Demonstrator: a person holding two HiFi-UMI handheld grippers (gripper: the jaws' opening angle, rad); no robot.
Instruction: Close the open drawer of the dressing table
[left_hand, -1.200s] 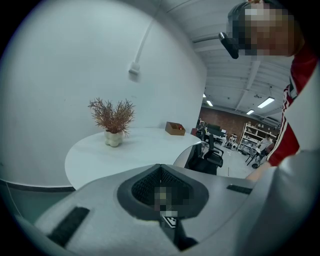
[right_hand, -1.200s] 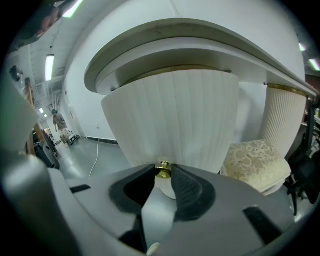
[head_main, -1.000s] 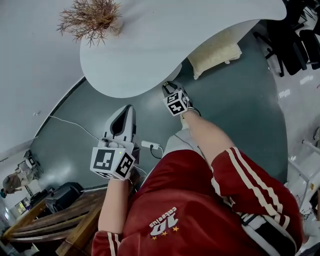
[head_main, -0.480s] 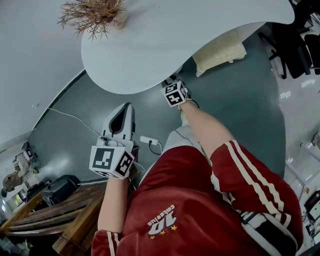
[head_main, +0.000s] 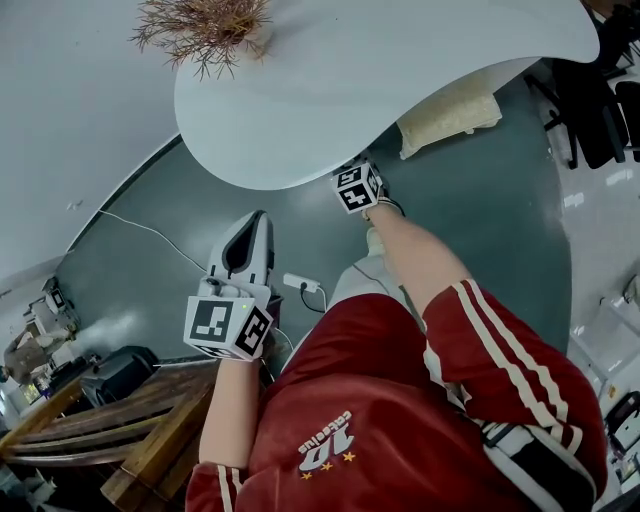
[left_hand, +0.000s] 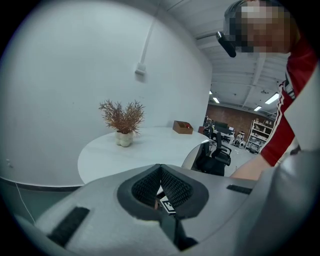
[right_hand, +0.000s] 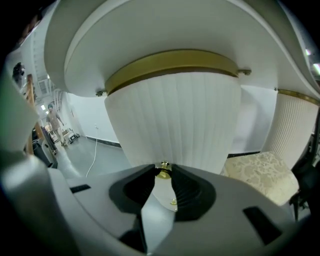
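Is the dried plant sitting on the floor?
No, the dried plant stands on the white tabletop.

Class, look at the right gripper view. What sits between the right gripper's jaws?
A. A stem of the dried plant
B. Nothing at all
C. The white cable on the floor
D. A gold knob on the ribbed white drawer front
D: in the right gripper view, the jaws of the right gripper close on either side of the gold knob, which sits at the bottom of the ribbed white drawer front.
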